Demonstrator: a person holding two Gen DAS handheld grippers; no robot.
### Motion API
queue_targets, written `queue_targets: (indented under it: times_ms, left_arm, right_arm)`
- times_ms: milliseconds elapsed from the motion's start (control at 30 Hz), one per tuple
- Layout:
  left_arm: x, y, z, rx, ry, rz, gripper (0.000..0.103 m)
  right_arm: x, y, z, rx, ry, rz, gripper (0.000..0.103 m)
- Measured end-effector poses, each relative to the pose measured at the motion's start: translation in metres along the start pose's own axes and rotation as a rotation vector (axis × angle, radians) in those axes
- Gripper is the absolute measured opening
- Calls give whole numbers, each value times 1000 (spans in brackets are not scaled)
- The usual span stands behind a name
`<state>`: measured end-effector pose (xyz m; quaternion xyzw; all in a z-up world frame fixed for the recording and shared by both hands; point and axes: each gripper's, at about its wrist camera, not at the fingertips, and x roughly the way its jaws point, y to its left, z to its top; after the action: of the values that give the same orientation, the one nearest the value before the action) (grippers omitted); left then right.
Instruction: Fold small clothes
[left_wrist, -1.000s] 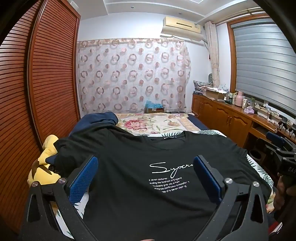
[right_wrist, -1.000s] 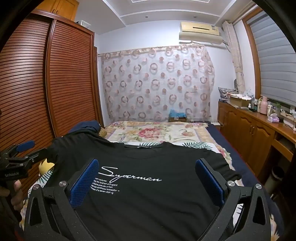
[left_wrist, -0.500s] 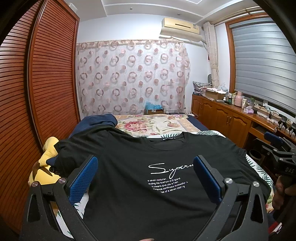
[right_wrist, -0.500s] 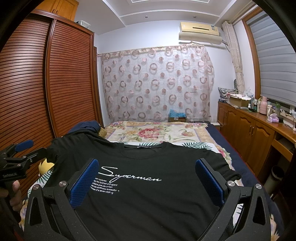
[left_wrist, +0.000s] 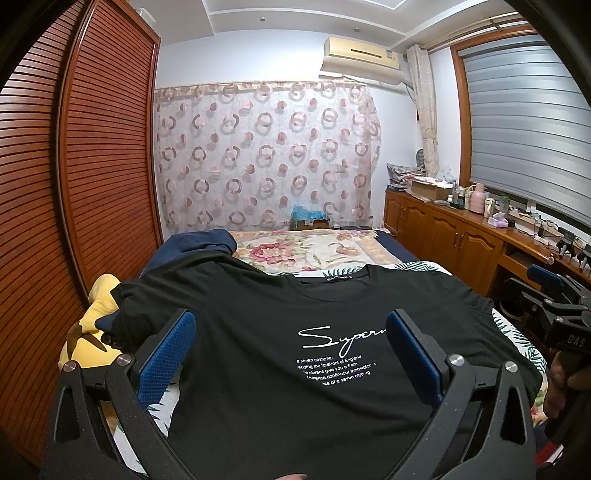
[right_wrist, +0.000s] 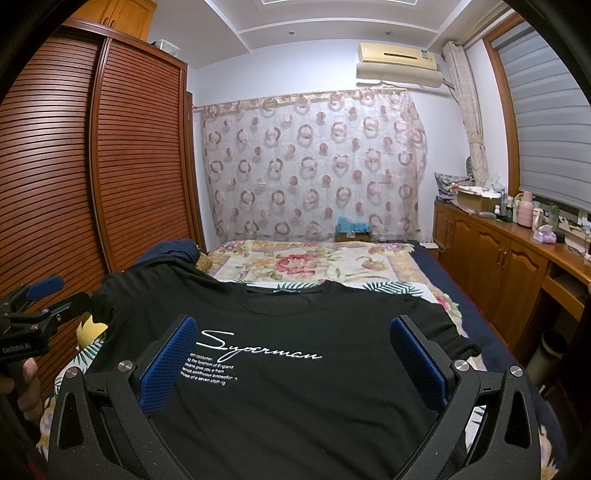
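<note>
A black T-shirt (left_wrist: 280, 354) lay spread face up on a bed (left_wrist: 332, 251), its hem toward the near edge and its collar pointing up the bed toward the far end. White script across the chest read "Superman", with a few lines of small white print under it. Both short sleeves were laid out, one toward the left edge of the bed, one toward the right.

The left claw (left_wrist: 290, 354) hung over the left half of the shirt, its two blue pads (left_wrist: 166, 356) spread wide apart with nothing between them. The right claw (right_wrist: 293, 363) hung over the right half in the same way, its jaws spread wide and holding nothing. In the left view, the right claw showed at the right edge of the bed, beside the shirt's right sleeve, with a hand (left_wrist: 565, 384) gripping its handle. In the right view, the left claw showed at the left edge, near the left sleeve, also gripped by a hand (right_wrist: 26, 384).

Under the shirt was a leaf-print sheet (right_wrist: 384, 287), and farther up the bed a floral cover (right_wrist: 306, 264). A yellow plush toy (left_wrist: 92, 332) sat at the bed's left edge, partly under the left sleeve, and a dark blue bundle (left_wrist: 199, 242) lay just beyond it. A slatted wooden wardrobe (right_wrist: 140, 166) stood along the left side, a ring-patterned curtain (right_wrist: 314, 166) hung behind the far end, and a cluttered wooden worktop (right_wrist: 535, 243) ran along the right.
</note>
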<state>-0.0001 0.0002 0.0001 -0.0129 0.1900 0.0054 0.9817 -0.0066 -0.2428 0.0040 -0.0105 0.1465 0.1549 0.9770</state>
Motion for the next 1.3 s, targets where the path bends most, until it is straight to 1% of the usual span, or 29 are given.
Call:
queue_targets:
  times_ms: [1300]
  left_arm:
    - [0,0,0,8,-7,2,103]
  right_arm:
    - [-1,1,0,-2,-2,0,103]
